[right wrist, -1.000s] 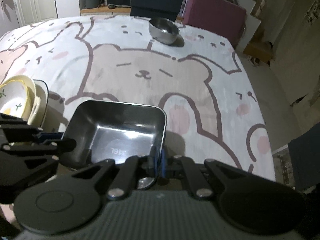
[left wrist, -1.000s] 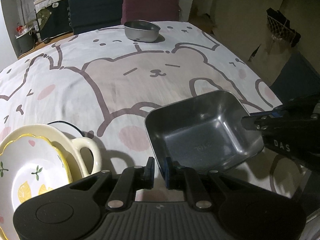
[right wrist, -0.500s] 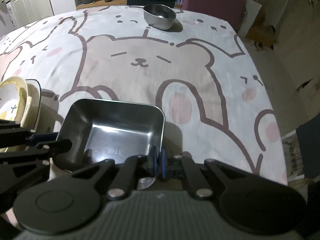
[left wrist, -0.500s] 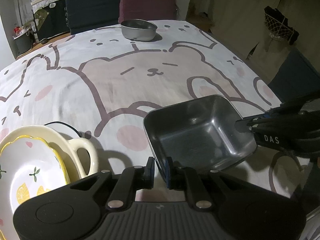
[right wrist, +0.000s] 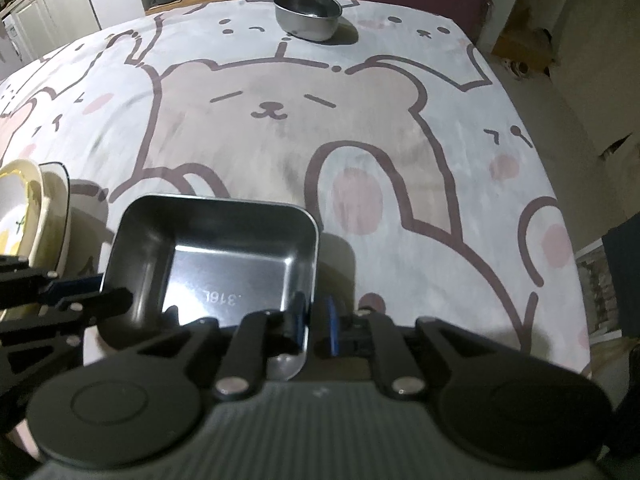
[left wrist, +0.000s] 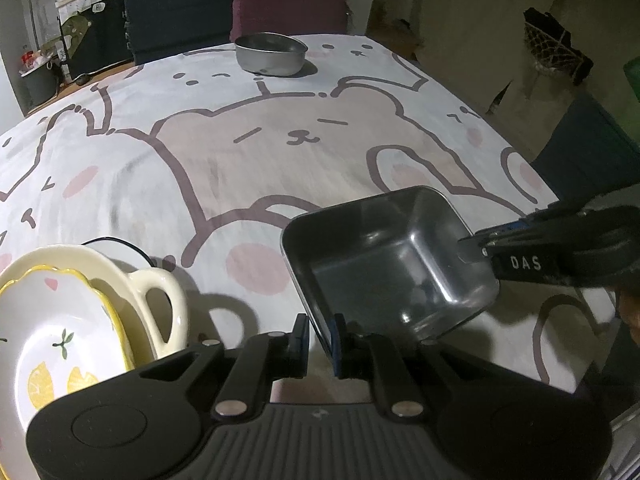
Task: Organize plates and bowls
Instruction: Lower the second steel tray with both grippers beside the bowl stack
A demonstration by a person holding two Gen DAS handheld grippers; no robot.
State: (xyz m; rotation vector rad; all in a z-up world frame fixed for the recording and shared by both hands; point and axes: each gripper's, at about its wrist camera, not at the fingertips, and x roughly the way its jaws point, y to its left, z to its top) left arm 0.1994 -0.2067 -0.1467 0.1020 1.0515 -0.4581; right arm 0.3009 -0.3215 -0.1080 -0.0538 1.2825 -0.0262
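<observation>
**Square steel dish straddled by both grippers at the near edge**

The square steel dish (right wrist: 224, 264) sits low centre in the right wrist view, on the bear-print surface (right wrist: 280, 140). The right gripper (right wrist: 314, 322) straddles its near right wall, jaws opening, pads no longer pressing. The left gripper (left wrist: 320, 340) stands slightly parted around the dish's other near corner, seemingly without clamping. The stacked ceramic bowls (left wrist: 60, 320) lie just beside at lower left; the round steel bowl (right wrist: 308, 14) stands well apart at top centre, nothing between
</observation>
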